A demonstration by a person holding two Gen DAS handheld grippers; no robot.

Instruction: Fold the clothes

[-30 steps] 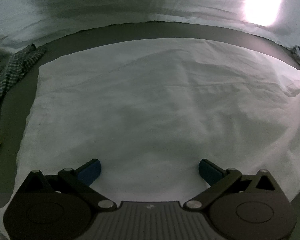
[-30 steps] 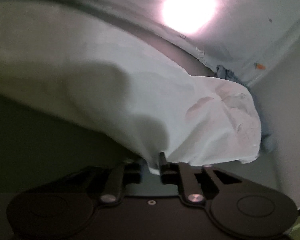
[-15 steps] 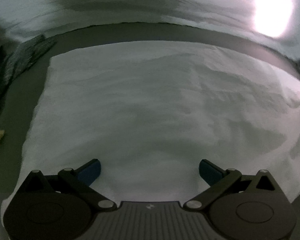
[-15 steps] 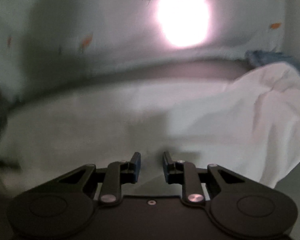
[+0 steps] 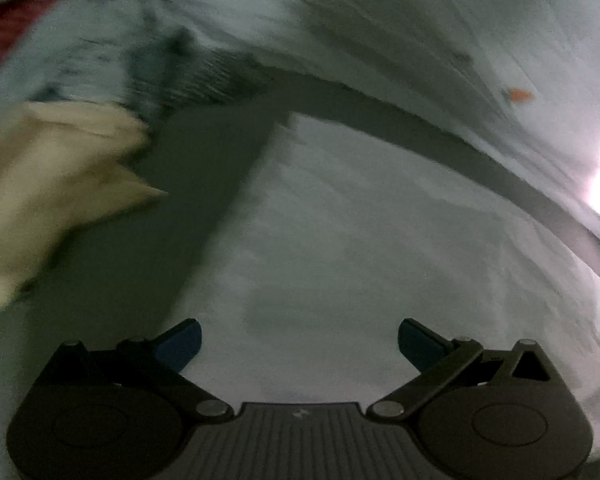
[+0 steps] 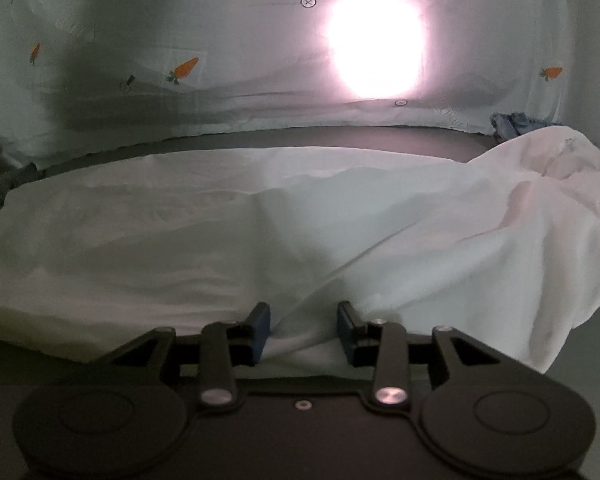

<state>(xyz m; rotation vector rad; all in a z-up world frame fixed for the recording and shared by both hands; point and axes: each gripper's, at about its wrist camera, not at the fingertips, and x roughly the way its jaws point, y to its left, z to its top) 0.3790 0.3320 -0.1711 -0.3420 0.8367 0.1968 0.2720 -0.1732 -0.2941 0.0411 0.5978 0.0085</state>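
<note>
1. Two sets of jaws, both mine: my left gripper (image 5: 299, 336) is spread wide over the white garment (image 5: 380, 260), holding nothing.
2. My right gripper (image 6: 303, 326) is partly open, a fold of the garment's near edge lying loose between the blue pads.
3. Bare grey surface (image 5: 204, 168) runs left of the garment's straight edge.
4. No readable writing; the backdrop sheet (image 6: 180, 40) carries carrot prints.
5. Garment is thin, wrinkled, bunched at right; cream cloth (image 5: 56, 176) lies blurred at left.
</note>
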